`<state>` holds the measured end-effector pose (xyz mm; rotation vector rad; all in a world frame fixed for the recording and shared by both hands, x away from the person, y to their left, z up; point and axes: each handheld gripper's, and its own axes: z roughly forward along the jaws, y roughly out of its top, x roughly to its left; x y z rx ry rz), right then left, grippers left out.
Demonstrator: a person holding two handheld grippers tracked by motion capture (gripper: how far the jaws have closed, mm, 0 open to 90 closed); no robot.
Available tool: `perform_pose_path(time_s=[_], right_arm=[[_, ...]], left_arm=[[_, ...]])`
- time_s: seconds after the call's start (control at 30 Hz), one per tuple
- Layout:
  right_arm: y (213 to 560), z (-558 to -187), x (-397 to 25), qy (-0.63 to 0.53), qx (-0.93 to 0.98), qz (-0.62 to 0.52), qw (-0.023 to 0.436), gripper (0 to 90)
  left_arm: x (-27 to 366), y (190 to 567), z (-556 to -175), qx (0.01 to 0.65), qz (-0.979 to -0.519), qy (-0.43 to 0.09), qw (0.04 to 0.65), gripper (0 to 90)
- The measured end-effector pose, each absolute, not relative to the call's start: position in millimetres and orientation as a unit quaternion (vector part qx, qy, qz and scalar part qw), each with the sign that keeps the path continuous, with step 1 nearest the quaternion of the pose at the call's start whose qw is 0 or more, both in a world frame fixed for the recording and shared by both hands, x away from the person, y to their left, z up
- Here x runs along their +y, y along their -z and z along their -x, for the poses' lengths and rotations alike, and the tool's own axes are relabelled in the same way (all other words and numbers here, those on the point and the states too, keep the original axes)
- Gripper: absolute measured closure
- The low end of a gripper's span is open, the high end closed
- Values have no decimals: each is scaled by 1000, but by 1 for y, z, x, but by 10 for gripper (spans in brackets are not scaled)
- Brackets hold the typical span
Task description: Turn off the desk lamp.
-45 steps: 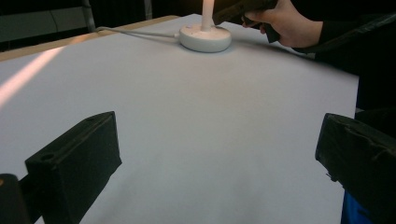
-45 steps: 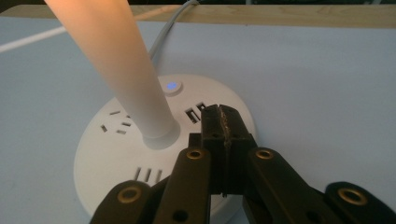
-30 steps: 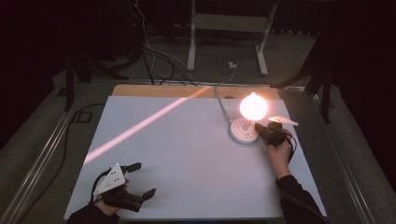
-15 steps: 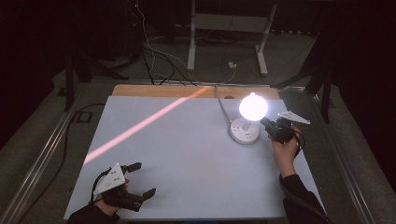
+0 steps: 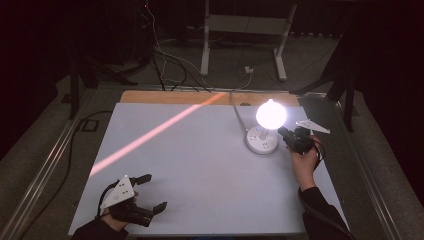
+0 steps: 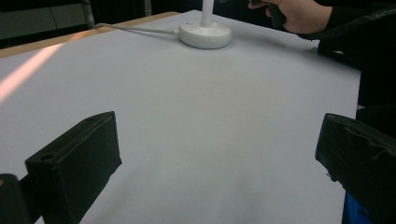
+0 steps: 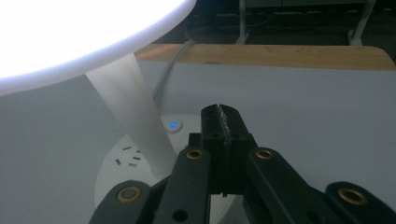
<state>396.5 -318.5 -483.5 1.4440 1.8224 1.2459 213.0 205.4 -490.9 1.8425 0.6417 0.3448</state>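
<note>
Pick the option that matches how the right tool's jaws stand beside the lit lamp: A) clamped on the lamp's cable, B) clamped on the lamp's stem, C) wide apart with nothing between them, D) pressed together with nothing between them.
D: in the right gripper view the right tool has its jaws pressed together with no gap, beside the lamp's stem and above the lamp's base.
</note>
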Motion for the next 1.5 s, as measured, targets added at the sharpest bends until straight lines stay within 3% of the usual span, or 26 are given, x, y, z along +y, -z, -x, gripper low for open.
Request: perform_pose_path(time_s=[1.5], right_arm=[[514,-404,-308,-416,700,-531,236,894]], left_arm=[[205,491,-212,269,-780,-146,545,6]])
